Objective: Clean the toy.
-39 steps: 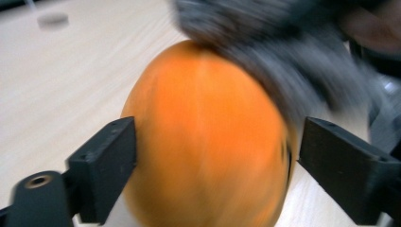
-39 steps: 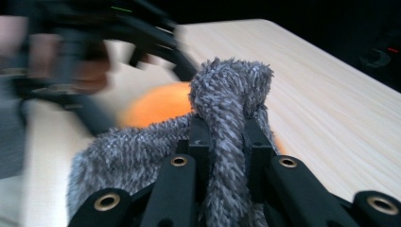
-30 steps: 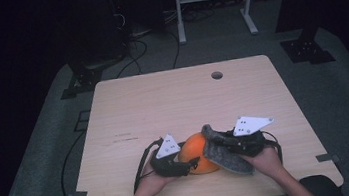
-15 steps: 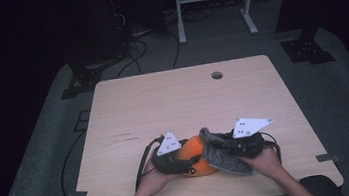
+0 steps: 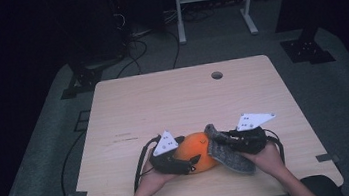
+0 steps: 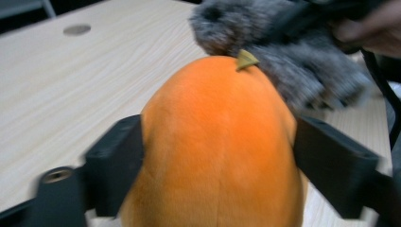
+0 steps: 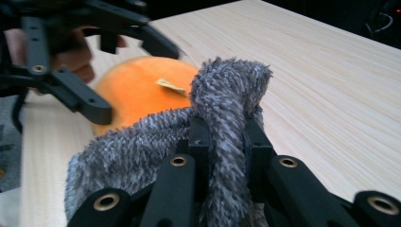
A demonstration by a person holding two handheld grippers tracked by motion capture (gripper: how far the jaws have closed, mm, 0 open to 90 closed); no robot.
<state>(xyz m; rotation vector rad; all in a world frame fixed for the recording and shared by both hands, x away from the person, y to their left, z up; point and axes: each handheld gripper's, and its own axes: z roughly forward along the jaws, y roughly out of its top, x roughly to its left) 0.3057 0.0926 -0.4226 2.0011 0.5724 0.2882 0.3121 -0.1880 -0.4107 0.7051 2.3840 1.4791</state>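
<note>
Pinching the grey fuzzy cloth [image 7: 222,142] in my right gripper [image 7: 222,137], I see the orange plush [image 6: 213,146] between my left gripper's [image 6: 213,165] just-opened jaws.

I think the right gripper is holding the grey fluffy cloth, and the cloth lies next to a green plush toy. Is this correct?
Almost. The toy is orange, not green. The right gripper view shows the right gripper clamped on the grey fluffy cloth beside it.

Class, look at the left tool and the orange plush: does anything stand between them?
Nothing visible does. The left tool has just been opening, its jaws straddling the orange plush. The grey furry cloth, pinched by the right tool, lies beyond the plush.
</note>
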